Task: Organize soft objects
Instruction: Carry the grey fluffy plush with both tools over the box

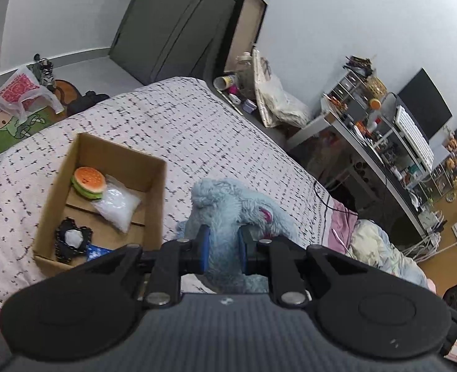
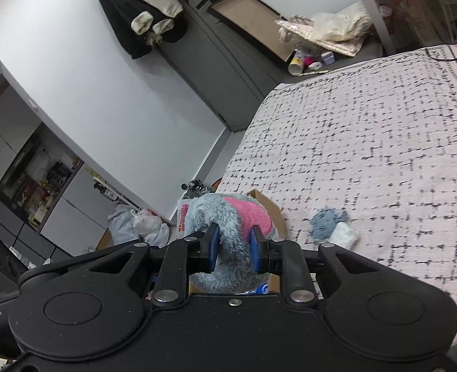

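A fluffy blue plush toy (image 1: 228,204) with pink patches is held up over the bed by both grippers. My left gripper (image 1: 223,246) is shut on one blue furry part of it. My right gripper (image 2: 234,249) is shut on another part, next to a pink patch (image 2: 247,214). An open cardboard box (image 1: 154,204) lies on the bed, left of the toy in the left wrist view. It holds a burger toy (image 1: 89,181), a clear pillow pack (image 1: 118,206), a black-and-white item (image 1: 72,241) and a blue item (image 1: 98,251). In the right wrist view the box (image 2: 267,206) is mostly hidden behind the toy.
The bed (image 1: 182,130) has a pink cover with black dashes. A small blue-and-white soft object (image 2: 333,224) lies on it in the right wrist view. Bags (image 2: 141,224) sit on the floor; a cluttered desk (image 1: 383,142) stands beyond the bed.
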Tool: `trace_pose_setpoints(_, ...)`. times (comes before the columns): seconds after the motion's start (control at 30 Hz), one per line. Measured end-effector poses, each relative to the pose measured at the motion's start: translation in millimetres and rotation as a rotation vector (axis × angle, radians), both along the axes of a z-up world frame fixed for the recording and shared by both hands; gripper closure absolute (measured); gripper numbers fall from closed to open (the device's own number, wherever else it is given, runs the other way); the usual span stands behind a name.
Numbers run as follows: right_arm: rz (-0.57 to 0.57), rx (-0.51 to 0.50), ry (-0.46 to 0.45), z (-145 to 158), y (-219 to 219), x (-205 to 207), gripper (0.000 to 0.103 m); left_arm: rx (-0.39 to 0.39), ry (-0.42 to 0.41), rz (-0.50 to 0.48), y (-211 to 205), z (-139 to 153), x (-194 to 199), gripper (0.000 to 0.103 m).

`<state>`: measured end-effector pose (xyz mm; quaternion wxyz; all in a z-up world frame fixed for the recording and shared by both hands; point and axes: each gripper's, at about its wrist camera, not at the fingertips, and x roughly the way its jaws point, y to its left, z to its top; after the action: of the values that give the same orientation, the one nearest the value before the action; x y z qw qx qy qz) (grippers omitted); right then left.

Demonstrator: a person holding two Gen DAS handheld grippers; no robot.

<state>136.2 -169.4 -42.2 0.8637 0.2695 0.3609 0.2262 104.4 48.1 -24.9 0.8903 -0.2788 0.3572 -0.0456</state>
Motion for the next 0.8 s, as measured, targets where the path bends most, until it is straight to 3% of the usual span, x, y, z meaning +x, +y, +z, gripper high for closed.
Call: trace_pose_setpoints(0.8,0.09,-0.08,0.099,-40.7,97.9,44.0,0.081,-0.072,0.112,0.132,99.5,-60.3,33.8,0.087)
